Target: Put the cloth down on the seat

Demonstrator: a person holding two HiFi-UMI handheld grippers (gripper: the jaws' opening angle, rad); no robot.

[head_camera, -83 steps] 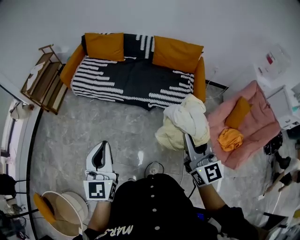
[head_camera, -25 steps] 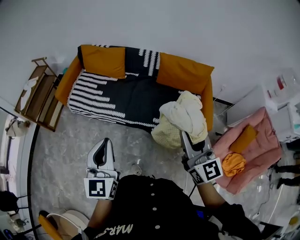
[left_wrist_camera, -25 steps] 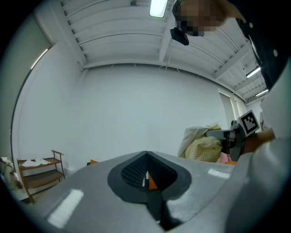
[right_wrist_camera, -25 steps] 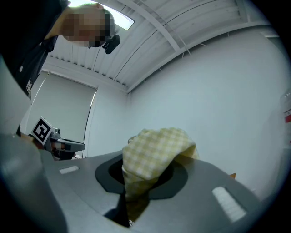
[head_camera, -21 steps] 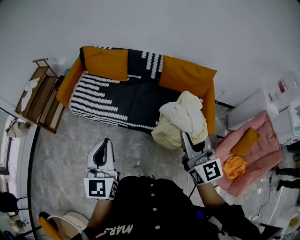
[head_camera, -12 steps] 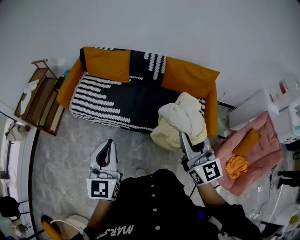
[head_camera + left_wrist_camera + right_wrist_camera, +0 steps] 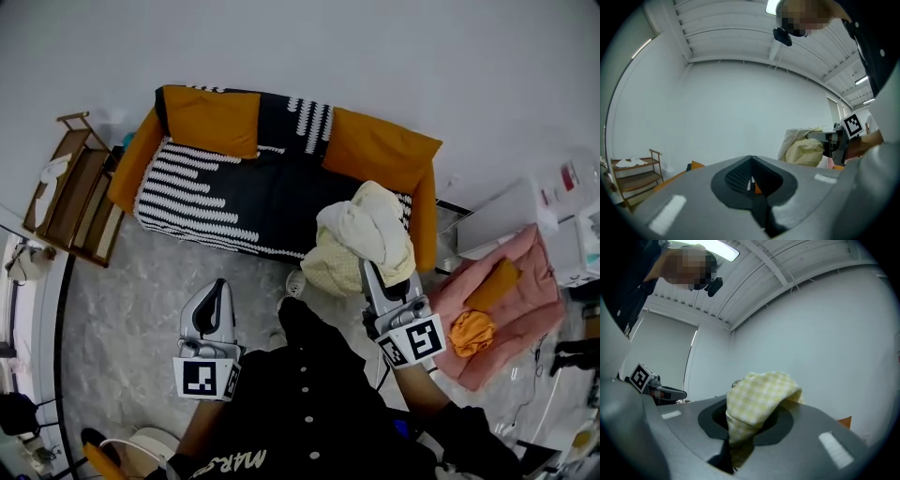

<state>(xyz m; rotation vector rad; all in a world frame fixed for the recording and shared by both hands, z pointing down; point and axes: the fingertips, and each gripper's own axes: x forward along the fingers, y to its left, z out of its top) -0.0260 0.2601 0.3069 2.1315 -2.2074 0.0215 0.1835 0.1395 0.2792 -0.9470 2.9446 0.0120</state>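
Head view: right gripper at centre right is clamped on the pale yellow-and-cream cloth, which bunches above the jaws. Compared with the earlier frames, the sofa sits lower and nearer in the frame. The cloth bundle, which hung over bare floor between the sofa and the pink chair, now overlaps the sofa's right front corner by the orange arm. The person's leg shows stepping forward at centre. Left gripper at lower left has kept pace, carrying nothing. Cloth is not on the seat yet, it is held up in the air

Left gripper view: jaws together, nothing pinched. The cloth and the other claw show at the right edge against the white wall

Right gripper view: checked yellow cloth is pinched in the closed jaws and drapes over the nose. Grip unchanged from a second ago

Judgement: the approach is nearly done. What remains is to carry the cloth over the dark striped seat, lower it and release
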